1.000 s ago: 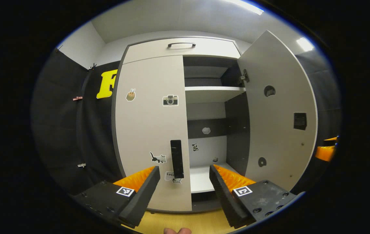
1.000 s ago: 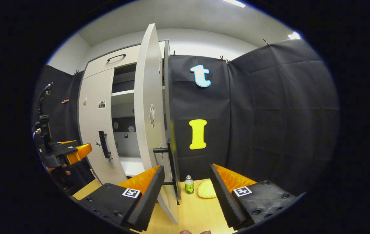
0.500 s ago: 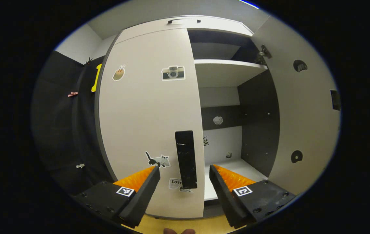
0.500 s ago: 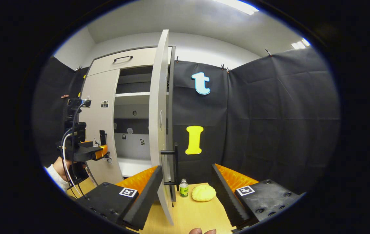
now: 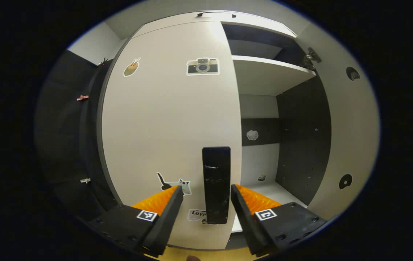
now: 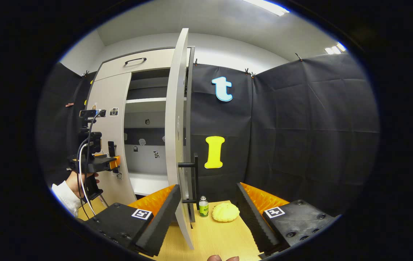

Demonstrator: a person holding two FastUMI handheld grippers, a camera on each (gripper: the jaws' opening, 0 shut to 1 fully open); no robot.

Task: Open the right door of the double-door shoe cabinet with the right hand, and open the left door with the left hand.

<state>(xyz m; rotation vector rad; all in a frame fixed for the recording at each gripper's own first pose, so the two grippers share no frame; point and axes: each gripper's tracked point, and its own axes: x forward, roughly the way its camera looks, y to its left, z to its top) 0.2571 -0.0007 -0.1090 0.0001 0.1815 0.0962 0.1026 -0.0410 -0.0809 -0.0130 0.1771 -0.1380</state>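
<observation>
The shoe cabinet's left door [image 5: 170, 119] is closed, pale with stickers and a black upright handle [image 5: 216, 183]. My left gripper [image 5: 205, 206] is open, and the handle stands between its fingers without either touching it. In the right gripper view the right door [image 6: 177, 137] stands swung wide open, edge-on, its black bar handle [image 6: 193, 181] facing right. My right gripper [image 6: 208, 214] is open and holds nothing, back from that door. The left gripper [image 6: 108, 161], held by a hand, shows at the left door's handle [image 6: 111, 148].
The open right half shows white shelves [image 5: 268, 74] and a dark side wall [image 5: 302, 137]. A small green bottle [image 6: 203, 206] and a yellow bun-like object [image 6: 225, 211] sit on the wooden surface [image 6: 213, 235] by the open door. A drawer with a handle [image 6: 135, 60] tops the cabinet.
My left gripper has moved forward to the left door until its handle sits between the fingers. The right door swung slightly further open; my right gripper drew back from it.
</observation>
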